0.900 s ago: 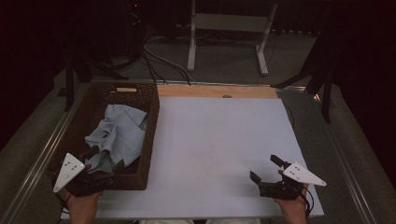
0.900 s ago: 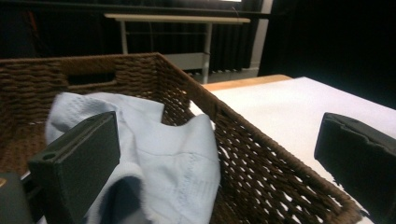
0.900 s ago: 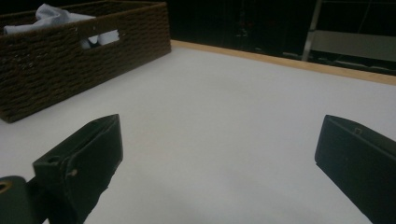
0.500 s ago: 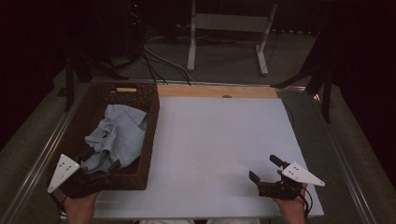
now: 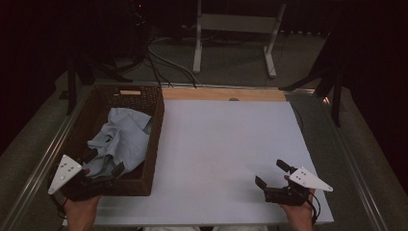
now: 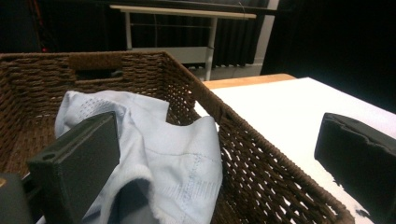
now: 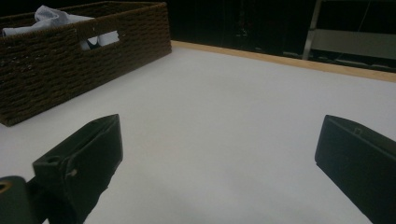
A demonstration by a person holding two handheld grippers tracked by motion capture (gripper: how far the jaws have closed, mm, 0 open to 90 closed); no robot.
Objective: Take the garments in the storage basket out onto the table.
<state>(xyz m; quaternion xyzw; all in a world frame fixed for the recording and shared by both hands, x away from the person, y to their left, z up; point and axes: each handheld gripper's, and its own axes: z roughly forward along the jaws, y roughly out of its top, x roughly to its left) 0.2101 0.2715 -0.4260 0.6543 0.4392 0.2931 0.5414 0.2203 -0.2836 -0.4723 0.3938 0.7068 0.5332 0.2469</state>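
Note:
A crumpled light-blue cloth (image 5: 122,139) lies in a dark brown wicker basket (image 5: 153,144) on the left of the white table. My left gripper (image 5: 103,162) hovers over the basket's near end, open, with its jaws pointing at the cloth. In the left gripper view the cloth (image 6: 173,154) and the basket's wall (image 6: 261,168) appear between the wide jaws of the left gripper (image 6: 217,135), and nothing is pinched. My right gripper (image 5: 272,173) rests low over the table's near right part, open and holding nothing. In the right gripper view the right gripper (image 7: 222,135) faces bare white tabletop.
The white table top (image 5: 226,144) spreads to the right of the basket, with a wooden strip (image 5: 216,94) along its far edge. The basket (image 7: 70,56) stands far left in the right gripper view. Beyond the table are cables and a white metal stand (image 5: 235,29) on the floor.
My left gripper has shifted a little to the left and back toward the basket's near edge. The right gripper has hardly moved.

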